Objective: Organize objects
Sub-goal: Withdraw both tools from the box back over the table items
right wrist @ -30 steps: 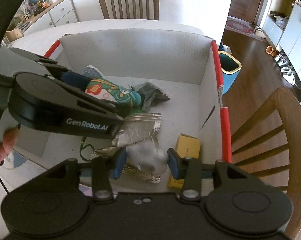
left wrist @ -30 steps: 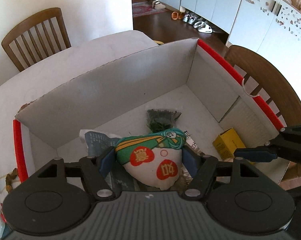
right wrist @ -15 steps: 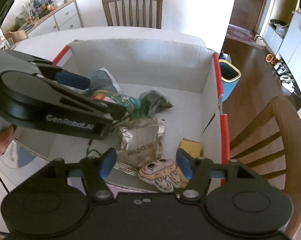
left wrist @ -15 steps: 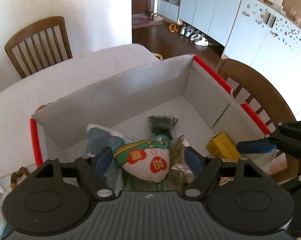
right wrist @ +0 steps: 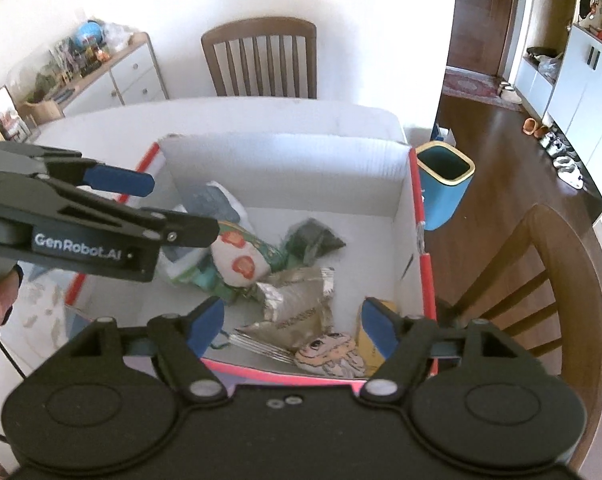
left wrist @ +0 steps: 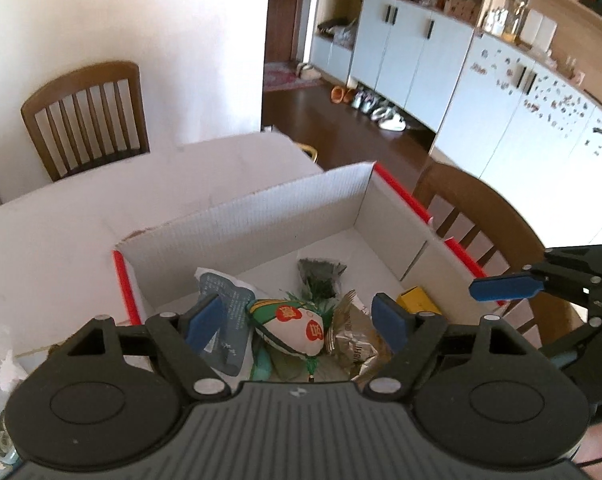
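Drop step: both the left gripper (left wrist: 299, 320) and right gripper (right wrist: 293, 326) are opening, empty, above the box (right wrist: 285, 168); next, fetch another object.

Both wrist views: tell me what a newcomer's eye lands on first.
The white cardboard box with red edges fills the middle of the table, holding a heap of packets. On top of the heap lies a white and green pouch with red seals, beside a crinkled silver packet. Both open grippers hover above the box, empty.
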{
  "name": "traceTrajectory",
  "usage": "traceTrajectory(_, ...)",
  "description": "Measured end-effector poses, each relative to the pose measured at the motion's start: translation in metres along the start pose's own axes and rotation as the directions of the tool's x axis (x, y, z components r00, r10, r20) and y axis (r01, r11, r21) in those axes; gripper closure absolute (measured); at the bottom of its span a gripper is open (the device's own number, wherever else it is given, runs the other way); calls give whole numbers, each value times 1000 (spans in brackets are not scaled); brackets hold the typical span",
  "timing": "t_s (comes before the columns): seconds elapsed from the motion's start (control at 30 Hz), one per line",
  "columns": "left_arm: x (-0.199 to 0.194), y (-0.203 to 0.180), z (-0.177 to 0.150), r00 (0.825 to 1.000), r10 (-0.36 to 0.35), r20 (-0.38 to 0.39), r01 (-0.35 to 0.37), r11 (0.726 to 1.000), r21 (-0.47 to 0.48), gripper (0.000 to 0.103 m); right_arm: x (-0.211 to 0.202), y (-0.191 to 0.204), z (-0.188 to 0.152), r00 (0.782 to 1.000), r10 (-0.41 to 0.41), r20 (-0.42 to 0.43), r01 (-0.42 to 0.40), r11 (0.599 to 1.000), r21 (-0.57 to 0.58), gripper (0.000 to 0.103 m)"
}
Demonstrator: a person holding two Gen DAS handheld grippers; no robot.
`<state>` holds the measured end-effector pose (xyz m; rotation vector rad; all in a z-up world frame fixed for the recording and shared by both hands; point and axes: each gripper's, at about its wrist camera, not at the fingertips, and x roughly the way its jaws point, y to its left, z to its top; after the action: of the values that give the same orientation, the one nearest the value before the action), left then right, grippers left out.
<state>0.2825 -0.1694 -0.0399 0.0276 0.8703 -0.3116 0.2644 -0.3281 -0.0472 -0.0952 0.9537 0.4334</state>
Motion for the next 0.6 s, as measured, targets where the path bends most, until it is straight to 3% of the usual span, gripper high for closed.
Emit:
traceTrajectory(0.3,-54,25,-11,997,-12,81,13,1000,-4,21,-24,30,5,998,21,63,-22,1000,14,20)
traceTrajectory(0.6,-94,66,-30,988,37,152,-40,999,16,18,-33,64,5,989,56,139,-65,996,58,12)
